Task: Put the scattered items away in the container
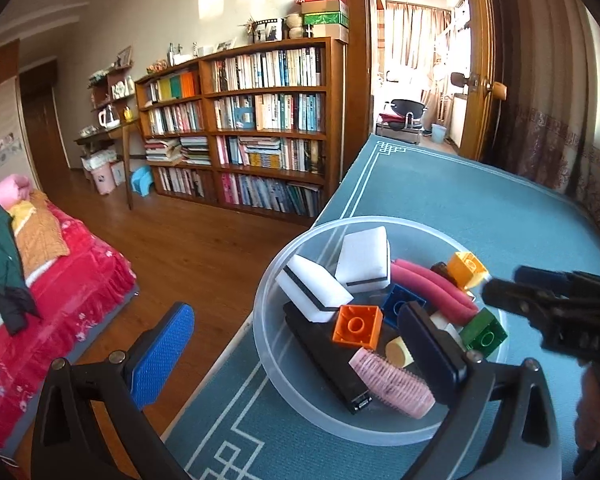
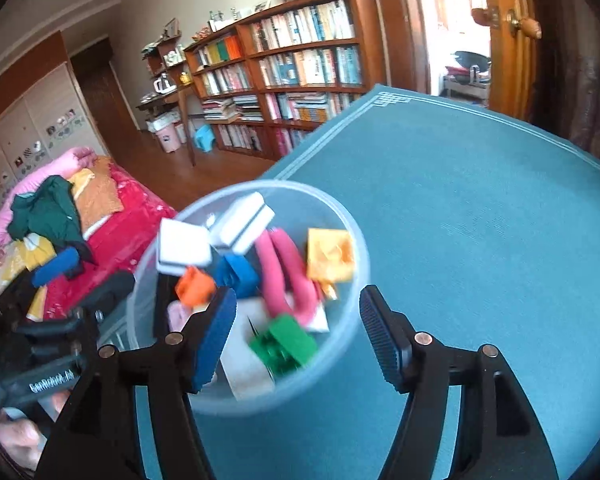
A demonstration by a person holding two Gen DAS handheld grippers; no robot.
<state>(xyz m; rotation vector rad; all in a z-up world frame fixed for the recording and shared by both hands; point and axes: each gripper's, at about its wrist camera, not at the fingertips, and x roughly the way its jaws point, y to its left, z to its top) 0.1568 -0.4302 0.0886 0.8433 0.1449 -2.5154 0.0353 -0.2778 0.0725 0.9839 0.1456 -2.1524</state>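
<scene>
A clear round container [image 1: 380, 434] stands near the left edge of the teal table mat [image 1: 500, 208]. In it lie two white sponges [image 1: 364, 258], a pink foam curler [image 1: 432, 286], a pink hair roller [image 1: 392, 384], a black bar [image 1: 324, 364] and orange [image 1: 356, 326], blue, yellow and green [image 1: 484, 334] bricks. My left gripper [image 1: 296, 350] is open, one finger over the container, the other past the table edge. In the blurred right wrist view, my right gripper [image 2: 300, 338] is open over the container [image 2: 220, 404], above the green brick [image 2: 284, 344].
A bed with a red cover [image 1: 60, 300] and piled clothes lies left of the table, across the wooden floor [image 1: 188, 248]. A tall bookshelf [image 1: 260, 120] lines the far wall, and a doorway [image 1: 420, 80] opens beyond the table. Bare mat [image 2: 480, 220] stretches to the right.
</scene>
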